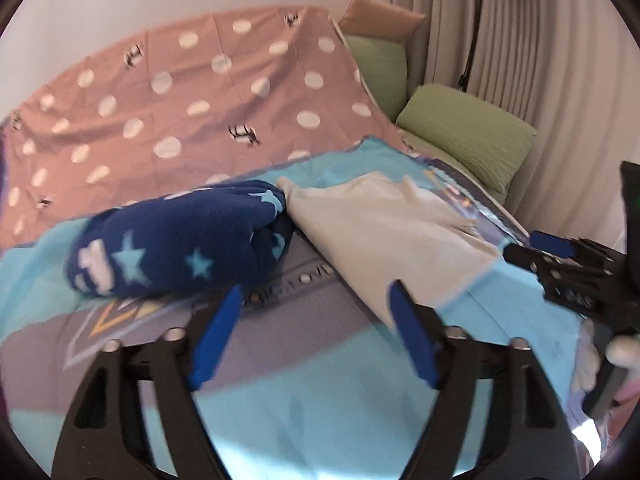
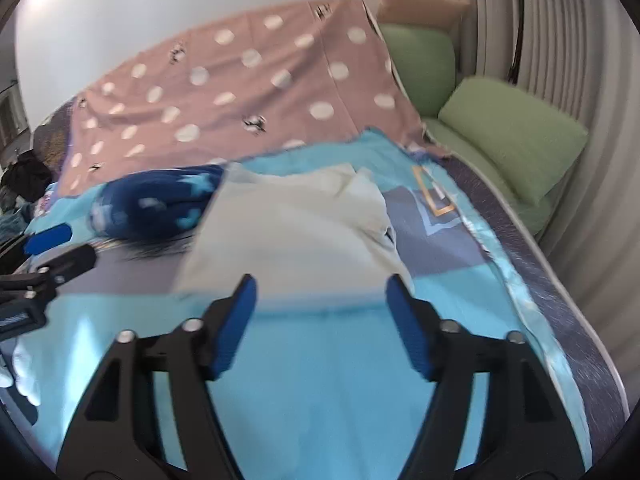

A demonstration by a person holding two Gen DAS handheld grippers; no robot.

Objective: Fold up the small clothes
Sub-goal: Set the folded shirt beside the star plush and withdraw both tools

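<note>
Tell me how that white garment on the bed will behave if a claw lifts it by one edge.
The white garment lies flat with soft wrinkles, so it is probably floppy and would drape. It looks thin, hence likely light. Its folded-over far corner suggests that layers may slide apart on the blue bedsheet.

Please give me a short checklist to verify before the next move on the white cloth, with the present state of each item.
1. Left tool open, nothing between its pads: ok.
2. Right tool open, nothing between its pads: ok.
3. White cloth lies flat for folding: not ok, its far part is bunched.
4. Cloth's near edge reachable in front of the right tool: ok.
5. Blue starred bundle apart from the cloth: not ok, they meet at the cloth's far corner.
6. Which garment the cloth is: cannot tell, the pictures are blurred.
</note>
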